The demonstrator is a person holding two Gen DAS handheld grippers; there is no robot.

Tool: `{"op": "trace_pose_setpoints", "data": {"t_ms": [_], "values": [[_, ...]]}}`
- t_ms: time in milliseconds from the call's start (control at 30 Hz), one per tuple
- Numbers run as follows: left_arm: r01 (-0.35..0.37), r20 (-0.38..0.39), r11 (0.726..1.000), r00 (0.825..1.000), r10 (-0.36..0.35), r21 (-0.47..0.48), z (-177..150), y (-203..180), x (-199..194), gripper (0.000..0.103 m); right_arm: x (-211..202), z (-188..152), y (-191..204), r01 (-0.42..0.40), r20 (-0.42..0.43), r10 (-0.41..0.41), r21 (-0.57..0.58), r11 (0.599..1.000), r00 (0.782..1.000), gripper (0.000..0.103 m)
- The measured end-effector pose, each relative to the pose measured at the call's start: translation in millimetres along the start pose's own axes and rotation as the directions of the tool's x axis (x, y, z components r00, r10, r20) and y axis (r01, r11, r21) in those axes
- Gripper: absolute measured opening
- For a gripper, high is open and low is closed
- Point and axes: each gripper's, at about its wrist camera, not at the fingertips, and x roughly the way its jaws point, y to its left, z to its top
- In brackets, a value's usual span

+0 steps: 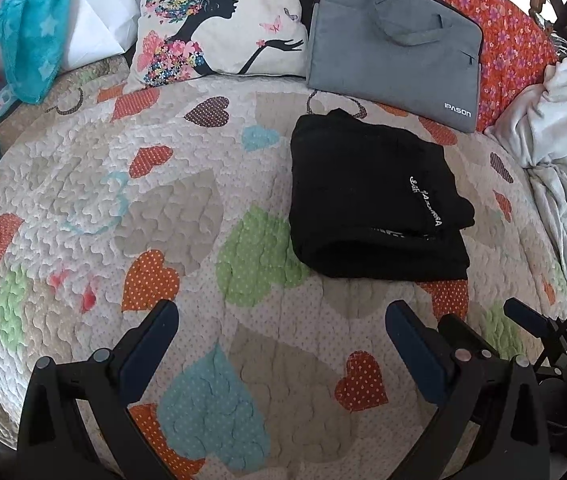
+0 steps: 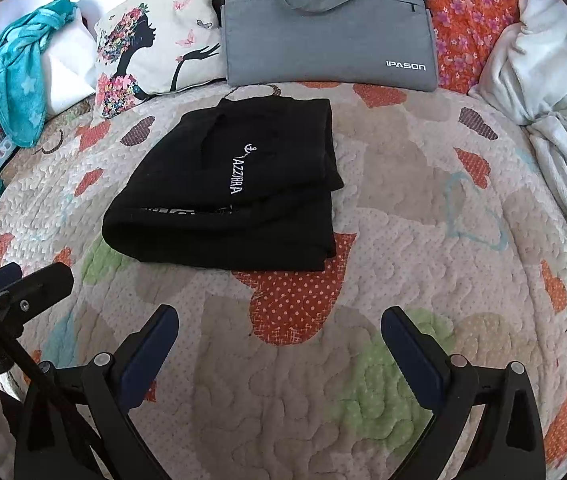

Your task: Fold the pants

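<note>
Both tongs stand released, jaws spread wide and holding nothing: the left tongs [image 1: 281, 320] hover over bare quilt short of the garment, and the right tongs [image 2: 279, 326] do the same beside them. Between and ahead of them the black pants [image 2: 227, 192] lie on the bed's heart-patterned quilt [image 2: 403, 208], already gathered into a compact, roughly square bundle of several layers, white lettering showing on the top face. Judged from that shape, the folding looks essentially done; at most a small tidy-up is left, since the upper layer sits slightly askew and its right edge overhangs the layer below. Neither tool touches the cloth.

Around it, a grey laptop bag [image 2: 327, 24] leans at the head of the bed just beyond the pants' far edge, near but seemingly not touching. A printed cushion [image 2: 155, 44] sits to its left, with a teal cloth [image 2: 19, 76] draped over something white further left. A rumpled white blanket [image 2: 555, 92] is piled along the right side, well apart from the bundle. Nothing lies between the tongs and the pants, so the approach is free; only the bag crowds the far side if the bundle is to be pushed back.
</note>
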Motion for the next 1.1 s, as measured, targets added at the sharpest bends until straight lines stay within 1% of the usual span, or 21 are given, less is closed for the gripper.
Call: {"op": "trace_pose_setpoints", "data": {"t_ms": [567, 1100], "values": [[0.018, -0.041, 1.000, 0.999, -0.019, -0.005, -3, 0, 8, 0.103, 0, -1, 2, -0.012, -0.012, 0.012, 0.004, 1.000, 1.000, 0.103], [0.028, -0.059, 1.000, 0.998, -0.028, -0.006, -4, 1, 12, 0.103, 3, -2, 2, -0.020, -0.027, 0.021, 0.011, 1.000, 0.999, 0.103]]}}
